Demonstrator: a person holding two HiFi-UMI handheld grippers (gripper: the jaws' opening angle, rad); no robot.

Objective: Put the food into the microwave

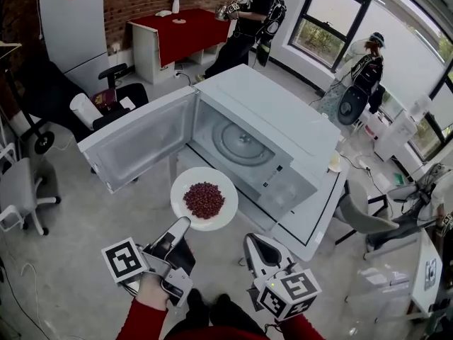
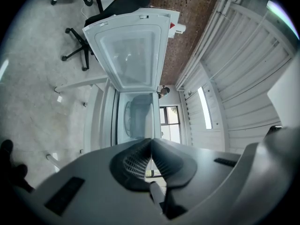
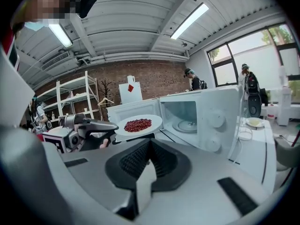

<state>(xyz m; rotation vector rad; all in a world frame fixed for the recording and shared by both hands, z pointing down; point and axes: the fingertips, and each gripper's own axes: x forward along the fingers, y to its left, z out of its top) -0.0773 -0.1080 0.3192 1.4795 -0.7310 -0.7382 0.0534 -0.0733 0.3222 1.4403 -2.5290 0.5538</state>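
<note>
A white plate [image 1: 212, 222] with a heap of red food [image 1: 204, 199] hangs in front of the white microwave [image 1: 283, 129], just outside its mouth. The microwave door [image 1: 138, 140] is swung wide to the left, and the glass turntable [image 1: 243, 143] inside is bare. My left gripper [image 1: 184, 224] is shut on the plate's near rim. In the left gripper view the jaws [image 2: 151, 143] are pressed together, facing the open microwave [image 2: 136, 111]. My right gripper [image 1: 253, 242] stays shut and empty to the plate's right. The right gripper view shows the plate [image 3: 138, 124], the left gripper [image 3: 91, 129] and the microwave [image 3: 197, 121].
The microwave stands on a white table [image 1: 322, 218]. A grey chair [image 1: 364, 214] sits to the right and office chairs [image 1: 21, 190] to the left. At the back, two people [image 1: 248, 20] stand near a red table [image 1: 184, 30] and the windows.
</note>
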